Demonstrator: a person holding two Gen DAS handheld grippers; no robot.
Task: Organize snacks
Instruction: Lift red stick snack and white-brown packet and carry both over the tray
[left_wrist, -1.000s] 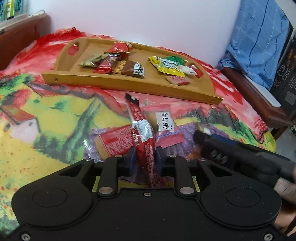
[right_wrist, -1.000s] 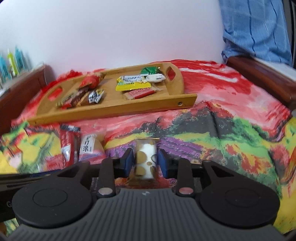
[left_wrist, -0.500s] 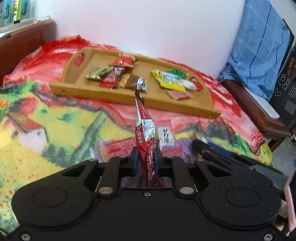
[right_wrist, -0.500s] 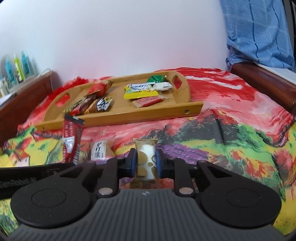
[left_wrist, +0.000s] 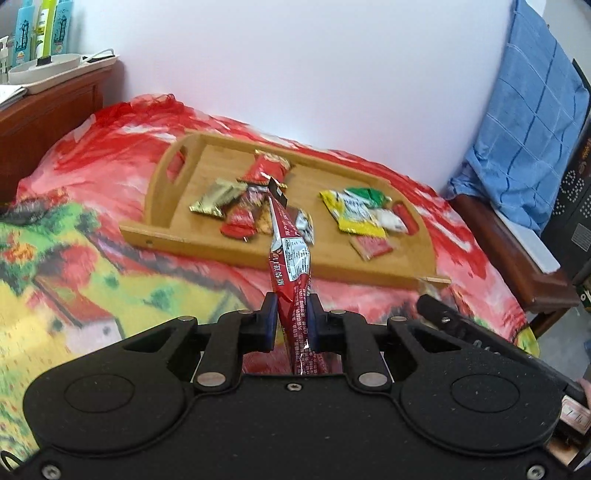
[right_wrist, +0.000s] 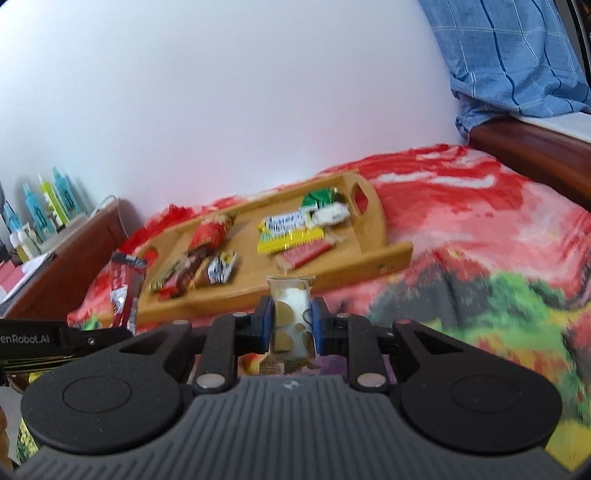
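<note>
Most snacks already lie in the wooden tray (left_wrist: 391, 275) on the bed (left_wrist: 74, 236). Left gripper (left_wrist: 291, 321) fingers clamp a red packet (left_wrist: 290, 254), right gripper (right_wrist: 291, 325) fingers clamp a clear dotted packet (right_wrist: 291, 314); both are probably tray-bound, not yet placed.

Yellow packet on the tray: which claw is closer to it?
Right. The right claw faces the yellow packet straight ahead; the left claw sits off to its left.

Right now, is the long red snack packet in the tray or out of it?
Out. The red packet stands upright between the left gripper pads, not lying inside the wooden tray.
</note>
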